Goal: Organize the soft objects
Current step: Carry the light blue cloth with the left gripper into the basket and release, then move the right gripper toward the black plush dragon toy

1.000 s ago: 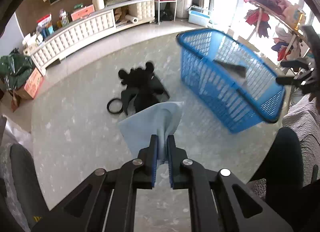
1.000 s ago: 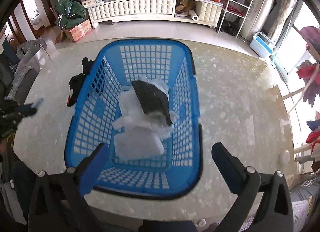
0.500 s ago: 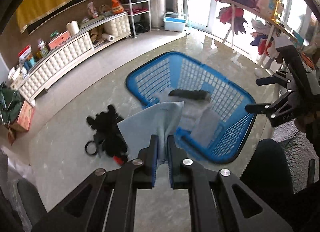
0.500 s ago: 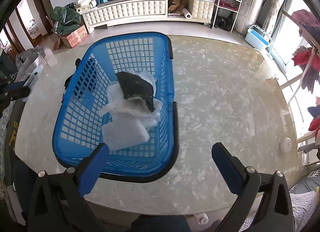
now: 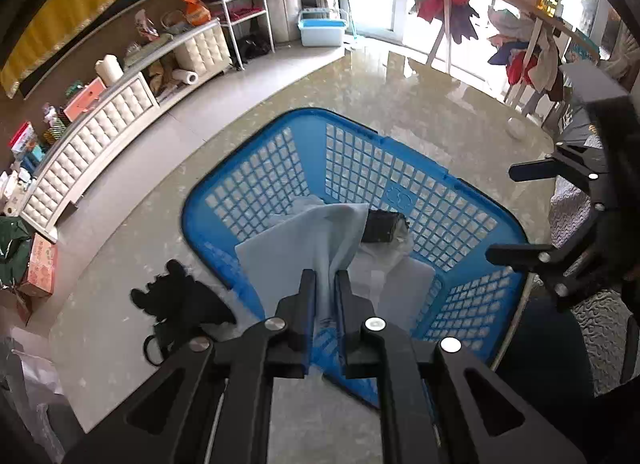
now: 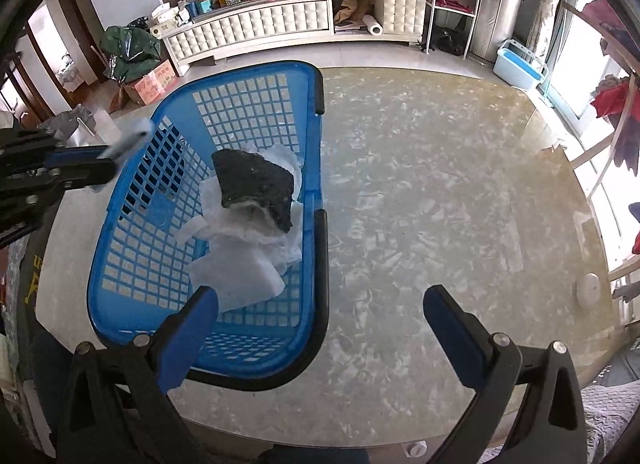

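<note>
Left gripper [image 5: 325,284]: clamped on pale blue cloth [image 5: 304,240], hanging above blue basket [image 5: 420,192] ahead, ready for dropping. Right gripper [image 6: 320,304]: apart, empty.

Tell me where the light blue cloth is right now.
In the left wrist view, the light blue cloth hangs pinched in the left gripper, over the near corner of the blue basket.

Each camera sits just behind its tool, looking steeply down along the fingers. The left view faces the blue basket [image 5: 420,200] from close above; the right view has it left of its tool. Both share the basket and worktop [image 6: 420,204].
</note>
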A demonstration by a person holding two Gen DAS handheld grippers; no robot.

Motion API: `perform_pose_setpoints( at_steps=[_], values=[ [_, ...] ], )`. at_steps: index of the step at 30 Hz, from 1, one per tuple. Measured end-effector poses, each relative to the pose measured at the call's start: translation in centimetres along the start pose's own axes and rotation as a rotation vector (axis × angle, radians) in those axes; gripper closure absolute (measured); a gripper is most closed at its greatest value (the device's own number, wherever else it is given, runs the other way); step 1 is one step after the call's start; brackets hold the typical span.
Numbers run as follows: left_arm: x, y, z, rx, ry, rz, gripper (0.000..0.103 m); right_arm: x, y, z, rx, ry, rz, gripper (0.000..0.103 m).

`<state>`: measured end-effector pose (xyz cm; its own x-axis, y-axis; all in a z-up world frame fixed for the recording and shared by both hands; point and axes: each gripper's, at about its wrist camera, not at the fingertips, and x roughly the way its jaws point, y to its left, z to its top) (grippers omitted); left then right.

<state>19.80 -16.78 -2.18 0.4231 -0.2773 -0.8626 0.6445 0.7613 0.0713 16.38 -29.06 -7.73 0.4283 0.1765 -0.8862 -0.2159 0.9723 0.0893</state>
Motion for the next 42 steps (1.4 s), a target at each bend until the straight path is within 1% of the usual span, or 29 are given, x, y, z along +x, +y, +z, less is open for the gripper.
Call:
perform_pose_setpoints(
  at_steps=[6, 13, 21, 22, 24, 25, 26, 27, 29, 30, 32, 35, 37, 39, 42],
  values=[
    [3.9, -0.7, 1.5, 0.032, 0.053, 0.000, 0.095, 0.3, -0.5, 0.1, 0.010, -0.003, 0.014, 0.000],
    [7.5, -1.5, 2.2, 0.049, 0.102, -0.007, 0.095, 1.0, -1.6, -0.1, 0.042, 0.010, 0.026, 0.000],
    [9.2, -2.1, 2.0, 0.064, 0.139, -0.021, 0.094, 1.7, -1.8, -0.3, 0.055, 0.029, 0.037, 0.000],
    [9.2, -2.0, 1.9, 0.061, 0.138, -0.023, 0.092, 1.7, -1.8, -0.3, 0.055, 0.029, 0.039, 0.000],
    [9.2, -2.1, 1.9, 0.062, 0.139, -0.027, 0.083, 1.7, -1.8, -0.2, 0.054, 0.030, 0.041, 0.000],
    [9.1, -2.1, 1.9, 0.064, 0.137, -0.022, 0.081, 1.7, -1.8, -0.2, 0.053, 0.030, 0.042, 0.000],
    [9.1, -2.0, 1.9, 0.065, 0.132, -0.020, 0.075, 1.8, -1.7, -0.1, 0.053, 0.030, 0.043, 0.000],
    [9.0, -1.9, 1.9, 0.066, 0.126, -0.015, 0.065, 1.7, -1.7, -0.1, 0.053, 0.029, 0.044, 0.000],
    [8.7, -1.9, 2.0, 0.064, 0.114, -0.016, 0.053, 1.6, -1.6, -0.1, 0.053, 0.028, 0.045, 0.000],
    [8.5, -1.8, 2.1, 0.063, 0.110, -0.023, 0.052, 1.6, -1.6, -0.1, 0.054, 0.027, 0.041, 0.000],
    [7.9, -1.9, 2.2, 0.065, 0.094, -0.019, 0.042, 1.5, -1.5, -0.1, 0.054, 0.027, 0.038, 0.000],
    [6.8, -2.1, 2.1, 0.071, 0.081, -0.010, 0.036, 1.1, -1.3, 0.0, 0.053, 0.021, 0.032, 0.000],
    [5.7, -2.1, 1.9, 0.062, 0.064, -0.009, 0.029, 0.6, -1.0, 0.0, 0.050, 0.012, 0.030, 0.000],
    [4.5, -2.1, 1.6, 0.050, 0.047, -0.007, 0.019, 0.1, -0.7, 0.1, 0.046, 0.003, 0.028, 0.000],
    [2.8, -2.1, 0.9, 0.037, 0.022, 0.010, 0.015, -0.8, 0.0, 0.1, 0.036, -0.014, 0.022, 0.000]
  ],
)
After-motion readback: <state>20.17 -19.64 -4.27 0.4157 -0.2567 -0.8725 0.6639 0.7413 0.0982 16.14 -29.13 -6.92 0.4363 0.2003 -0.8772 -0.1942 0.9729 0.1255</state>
